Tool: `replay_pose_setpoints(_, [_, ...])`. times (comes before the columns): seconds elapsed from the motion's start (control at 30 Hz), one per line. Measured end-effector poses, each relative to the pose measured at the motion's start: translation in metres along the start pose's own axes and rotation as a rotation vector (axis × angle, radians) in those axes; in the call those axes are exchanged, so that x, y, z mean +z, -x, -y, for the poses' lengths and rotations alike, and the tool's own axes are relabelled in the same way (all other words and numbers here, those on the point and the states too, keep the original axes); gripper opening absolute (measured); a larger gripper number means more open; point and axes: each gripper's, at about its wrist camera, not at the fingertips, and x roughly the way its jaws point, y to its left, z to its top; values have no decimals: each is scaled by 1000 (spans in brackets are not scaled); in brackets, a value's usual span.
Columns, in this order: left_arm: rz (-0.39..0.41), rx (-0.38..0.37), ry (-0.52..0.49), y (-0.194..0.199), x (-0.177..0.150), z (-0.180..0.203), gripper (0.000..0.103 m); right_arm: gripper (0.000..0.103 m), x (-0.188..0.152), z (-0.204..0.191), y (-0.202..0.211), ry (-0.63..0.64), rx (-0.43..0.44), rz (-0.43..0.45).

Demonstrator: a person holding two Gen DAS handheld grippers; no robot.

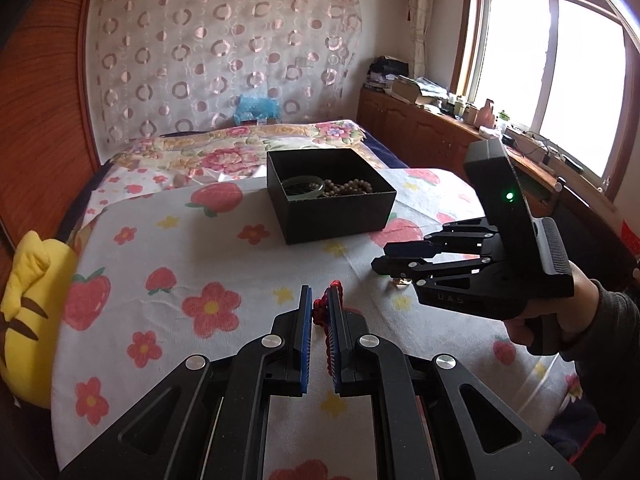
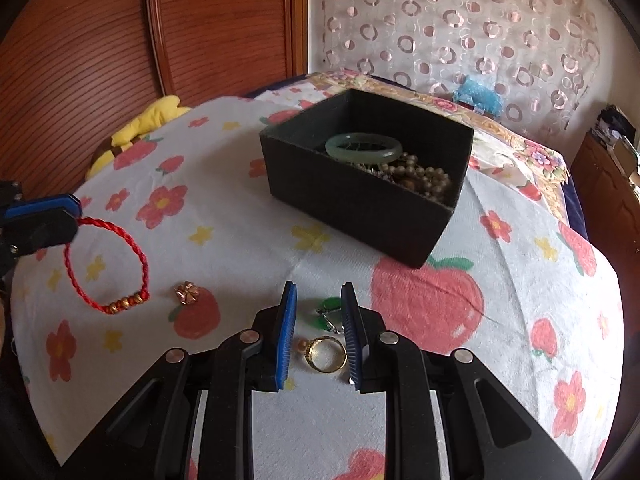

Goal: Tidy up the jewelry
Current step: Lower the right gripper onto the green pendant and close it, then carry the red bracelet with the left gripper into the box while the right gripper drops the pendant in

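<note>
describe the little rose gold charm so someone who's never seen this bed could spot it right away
Start at the black box on the fruit-print cloth and come toward the camera and left. The rose gold charm lies on the cloth just right of the red braided bracelet. Unlike the gold ring nearby, it is a small knotted, flower-like lump with no hole.

Two fisheye cameras are each riding on a handheld gripper, looking forward and downward along its fingers at a bed covered by a flowered cloth [image 1: 168, 248]. The left wrist view is facing toward a curtained wall and a window on its right, catching the right gripper [image 1: 378, 262] from the side. The right wrist view is sitting close above the cloth, angled toward a wooden headboard [image 2: 100, 40]. Both are sharing the black box [image 1: 332, 210] mid-cloth.
</note>
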Motion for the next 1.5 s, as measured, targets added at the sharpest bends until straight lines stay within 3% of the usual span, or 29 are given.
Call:
replay_pose_setpoints(0.27, [1,-8,0,-2,1,0,7,24,-6,4,-1,2,12,-31])
replay_pose_setpoints(0.3, [1,-10,0,-2,1,1,7,15,-7,4,-1,-2,24,-41])
replay_pose_setpoints(0.53, [2,-9,2,-5,3,1,7,13,-7,1,7,25,5,-11])
replay_pose_setpoints(0.97, [55,13,0,-4,30,-4,7,13,39,20,69,-2,-7,163])
replay_pose_setpoints(1.5, [73,43,1,-15,55,-15,7,13,92,43,60,-42,-61,207])
